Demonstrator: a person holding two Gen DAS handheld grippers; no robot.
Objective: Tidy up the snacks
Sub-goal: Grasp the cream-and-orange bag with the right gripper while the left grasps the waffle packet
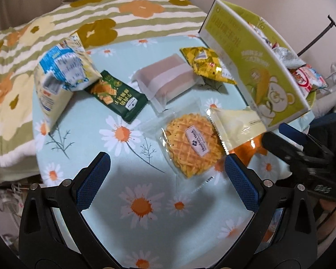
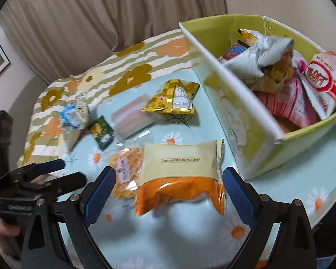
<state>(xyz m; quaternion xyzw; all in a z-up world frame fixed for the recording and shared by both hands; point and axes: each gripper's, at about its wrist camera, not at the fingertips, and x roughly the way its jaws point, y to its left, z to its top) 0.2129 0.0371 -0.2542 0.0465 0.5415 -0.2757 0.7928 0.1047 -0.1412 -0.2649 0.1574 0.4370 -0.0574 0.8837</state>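
I am holding my right gripper (image 2: 168,192) wide open above the near part of the tabletop (image 2: 291,174), its blue pads (image 2: 100,192) standing either side of the cream and orange packet (image 2: 179,177) without touching it; nothing is sitting between the pads but that packet's orange end. My left gripper (image 1: 165,179) is also standing wide open and gripping nothing, hovering over bare daisy cloth (image 1: 145,201), with the round waffle biscuit (image 1: 190,145) in its clear wrapper lying just ahead of its right pad. In the right view the left gripper (image 2: 56,174) is showing at the left edge. The cream and orange packet (image 1: 235,127) is overlapping the waffle biscuit (image 2: 125,172) and lying close to the near end of the green box (image 1: 253,62), which is standing along the right side of the tabletop and is crowding my right gripper's outer side. The green box (image 2: 253,139) is already holding several packets, among them a silver bag (image 2: 262,60) and a red and white bag (image 2: 324,83). Toward the far edge are lying a gold packet (image 1: 203,62), a pink and white packet (image 1: 168,80), a dark green cracker packet (image 1: 116,94), and a blue and white bag (image 1: 58,74) leaning at the far left, beside the flowered blanket (image 1: 15,85).
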